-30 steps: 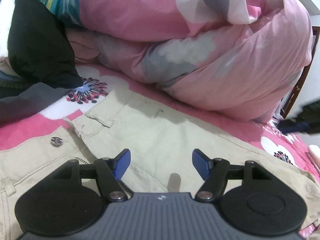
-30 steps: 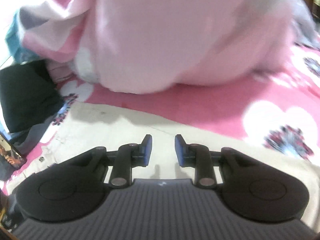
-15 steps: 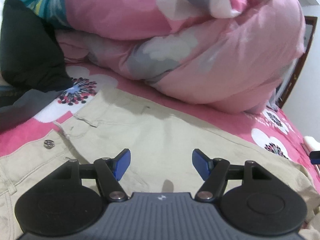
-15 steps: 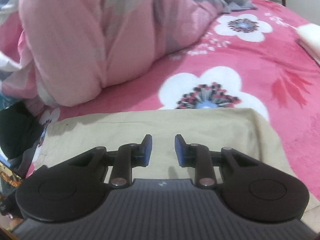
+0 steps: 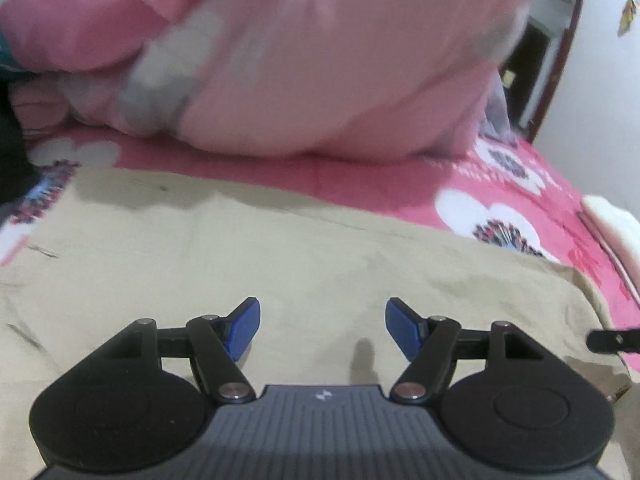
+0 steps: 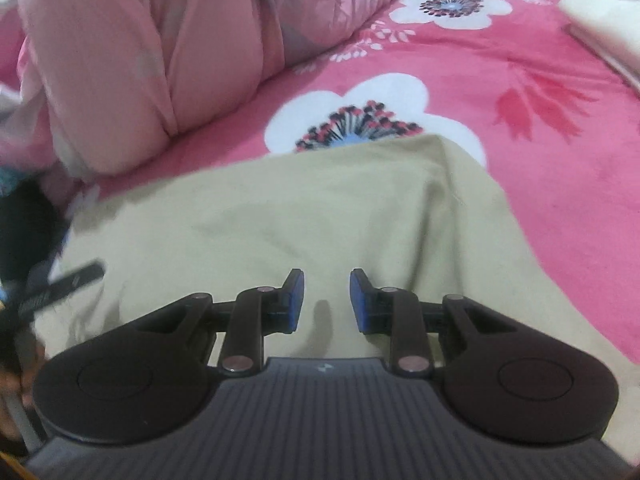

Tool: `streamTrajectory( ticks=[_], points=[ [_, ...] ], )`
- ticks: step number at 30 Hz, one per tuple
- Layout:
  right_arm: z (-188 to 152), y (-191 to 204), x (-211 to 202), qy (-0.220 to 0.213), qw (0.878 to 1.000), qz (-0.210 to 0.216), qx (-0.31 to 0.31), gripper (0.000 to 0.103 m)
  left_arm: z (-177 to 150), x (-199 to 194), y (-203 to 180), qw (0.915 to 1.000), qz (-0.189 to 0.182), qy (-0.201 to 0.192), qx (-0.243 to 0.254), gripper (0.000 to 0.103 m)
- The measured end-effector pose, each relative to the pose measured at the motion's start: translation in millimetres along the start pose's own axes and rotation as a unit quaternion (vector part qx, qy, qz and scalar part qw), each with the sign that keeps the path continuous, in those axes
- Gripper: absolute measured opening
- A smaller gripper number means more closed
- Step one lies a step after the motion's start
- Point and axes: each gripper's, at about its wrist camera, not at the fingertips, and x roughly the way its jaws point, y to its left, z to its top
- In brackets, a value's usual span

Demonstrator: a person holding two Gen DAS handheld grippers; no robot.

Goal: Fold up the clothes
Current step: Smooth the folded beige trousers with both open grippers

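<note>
Pink floral bedspread [image 6: 540, 92] covers the whole work surface; white flower prints visible in both views. Bunched pink duvet [image 5: 320, 60] sits at the far side of the bed, blurred in the left wrist view, sharper in the right wrist view [image 6: 132, 64].

Beige trousers [image 5: 280, 248] lie spread flat on the bedspread, just in front of the duvet. In the right wrist view the cloth [image 6: 300, 208] ends in a rounded edge lying over a flower print. A white folded item [image 6: 600, 20] rests at the far right edge of the bed, well apart from the trousers.

Left gripper [image 5: 322, 330]: blue pads spread wide, nothing between them, poised over the beige cloth; contact with the fabric cannot be judged. Right gripper [image 6: 327, 300]: pads closer together with a clear gap between them, nothing held, also over the trousers. A dark bar, likely part of the other tool, shows at the edge of each view.
</note>
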Motion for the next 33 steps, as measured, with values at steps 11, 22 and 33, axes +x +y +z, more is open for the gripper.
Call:
streamTrajectory(
  ticks=[11, 22, 33],
  points=[
    [-72.6, -0.7, -37.9, -0.013, 0.997, -0.057, -0.053, 0.025, -24.5, 26.6, -4.3, 0.9997, 0.0, -0.016, 0.018, 0.072],
    [-22.1, -9.5, -29.4, -0.057, 0.994, -0.086, -0.032, 0.026, -28.6, 26.0, 2.9, 0.9994, -0.013, -0.031, 0.002, 0.072],
    [-119.9, -3.7, -78.5, -0.01, 0.998, -0.059, -0.007, 0.026, -30.9, 27.3, 3.5, 0.9992, -0.017, -0.035, 0.0, 0.074]
  ],
)
